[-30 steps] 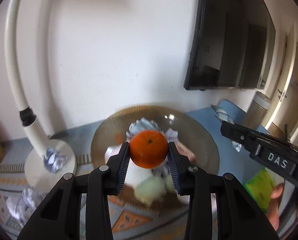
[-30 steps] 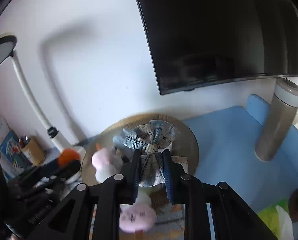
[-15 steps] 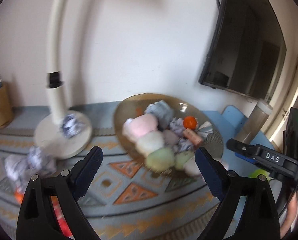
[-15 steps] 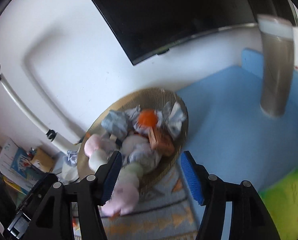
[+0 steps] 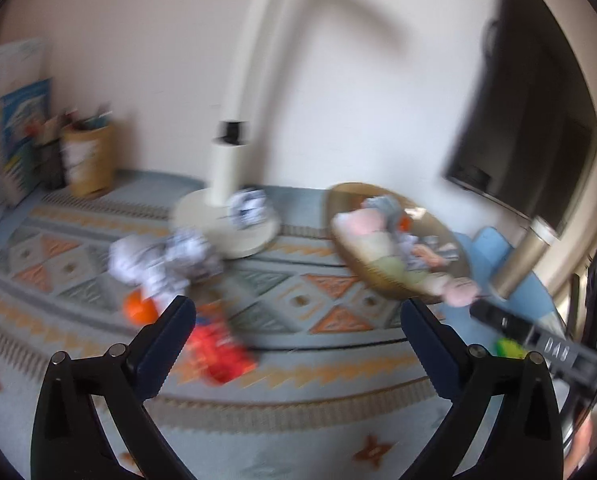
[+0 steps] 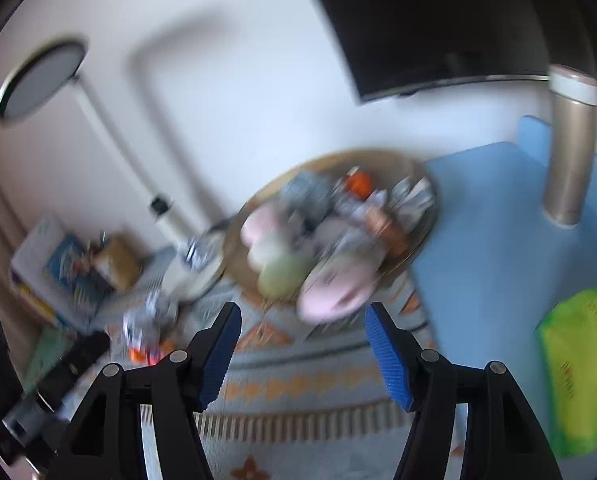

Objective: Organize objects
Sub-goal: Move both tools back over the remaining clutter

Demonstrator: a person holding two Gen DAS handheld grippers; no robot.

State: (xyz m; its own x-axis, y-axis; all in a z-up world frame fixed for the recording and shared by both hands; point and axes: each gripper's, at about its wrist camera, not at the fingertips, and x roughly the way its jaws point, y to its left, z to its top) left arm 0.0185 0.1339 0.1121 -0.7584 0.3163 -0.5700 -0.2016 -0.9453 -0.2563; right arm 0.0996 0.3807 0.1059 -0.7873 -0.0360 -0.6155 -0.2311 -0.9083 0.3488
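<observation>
Clutter awaits on the rug (image 5: pixel 298 384): left tool (image 5: pixel 298 316) spreading wide, right tool (image 6: pixel 302 320) opening, both empty. Overfilled bowl (image 5: pixel 382 284) may, through blur, shed its pink plush (image 5: pixel 460 294) if nudged.

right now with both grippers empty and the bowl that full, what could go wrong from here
The bowl is heaped, and a pink plush seems to hang over its near rim, so it may slide off. The left gripper, jaws opening with nothing between them, faces the crumpled paper and orange packed together; a grab may knock the orange rolling.
</observation>
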